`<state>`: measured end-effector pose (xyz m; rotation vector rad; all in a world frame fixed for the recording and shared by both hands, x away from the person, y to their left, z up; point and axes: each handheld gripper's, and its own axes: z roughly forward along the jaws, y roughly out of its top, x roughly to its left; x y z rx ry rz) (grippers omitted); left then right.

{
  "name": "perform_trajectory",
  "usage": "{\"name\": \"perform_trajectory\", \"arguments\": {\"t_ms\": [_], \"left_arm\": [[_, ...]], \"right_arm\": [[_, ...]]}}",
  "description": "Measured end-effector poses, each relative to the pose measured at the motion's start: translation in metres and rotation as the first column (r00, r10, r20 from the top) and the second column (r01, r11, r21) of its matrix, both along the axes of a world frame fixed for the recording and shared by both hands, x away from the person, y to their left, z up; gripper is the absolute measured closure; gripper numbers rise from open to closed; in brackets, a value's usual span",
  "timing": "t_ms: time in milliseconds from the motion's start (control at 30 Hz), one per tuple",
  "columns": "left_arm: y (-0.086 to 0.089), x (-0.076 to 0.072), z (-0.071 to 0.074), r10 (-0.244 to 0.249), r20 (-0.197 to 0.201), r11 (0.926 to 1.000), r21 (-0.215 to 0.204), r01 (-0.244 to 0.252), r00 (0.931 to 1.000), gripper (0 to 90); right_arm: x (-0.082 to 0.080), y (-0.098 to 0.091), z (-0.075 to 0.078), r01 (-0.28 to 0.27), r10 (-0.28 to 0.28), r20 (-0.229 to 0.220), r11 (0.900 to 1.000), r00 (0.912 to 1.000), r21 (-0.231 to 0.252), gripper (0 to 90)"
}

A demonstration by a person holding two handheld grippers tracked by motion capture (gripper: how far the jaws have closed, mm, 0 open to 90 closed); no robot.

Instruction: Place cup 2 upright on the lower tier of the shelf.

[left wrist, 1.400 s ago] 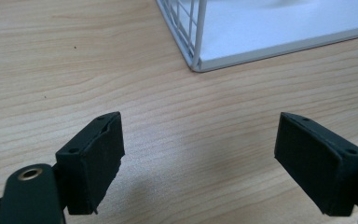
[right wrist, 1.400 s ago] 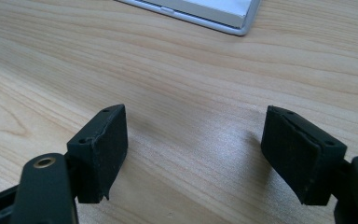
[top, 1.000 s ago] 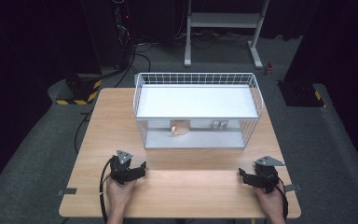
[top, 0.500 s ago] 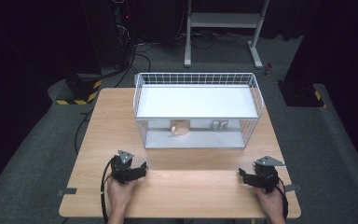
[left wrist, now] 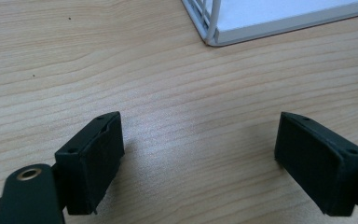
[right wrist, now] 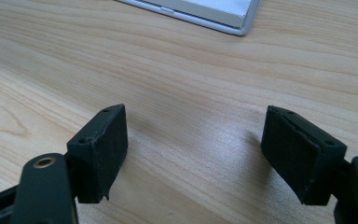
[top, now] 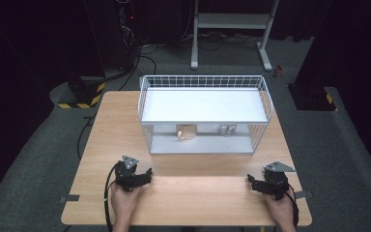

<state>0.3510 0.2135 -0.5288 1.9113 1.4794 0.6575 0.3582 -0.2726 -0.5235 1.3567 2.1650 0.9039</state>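
A white wire rack [top: 205, 82] with two shelves stands at the far middle of the wooden table [top: 111, 130]. On its lower shelf sit a small tan object [top: 185, 131] and a small pale clip-like item [top: 227, 129]. My left gripper [top: 147, 175] rests near the front left, held by a hand, jaws apart over bare wood [left wrist: 200, 154]. My right gripper [top: 250, 182] rests at the front right, also open with nothing between its pads [right wrist: 196, 149]. The rack's base corner [left wrist: 214, 37] lies ahead of the left gripper, and another corner [right wrist: 240, 25] ahead of the right.
A dark floor surrounds the table. A metal stand [top: 229, 29] is behind the table, cables [top: 130, 63] run at the back left, and a yellow-black striped block [top: 79, 94] lies at the far left. Bare wood lies between the two grippers.
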Motion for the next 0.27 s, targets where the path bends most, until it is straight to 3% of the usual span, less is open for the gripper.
{"name": "perform_trajectory", "arguments": {"t_ms": [267], "left_arm": [[0.0, 0.0, 0.0, 0.001, -0.003, 1.0, -0.004, -0.001, 1.0, 15.6]], "right_arm": [[0.0002, -0.0001, -0.0001, -0.002, 0.002, 0.002, 1.0, 1.0, 0.0, 22.8]]}}
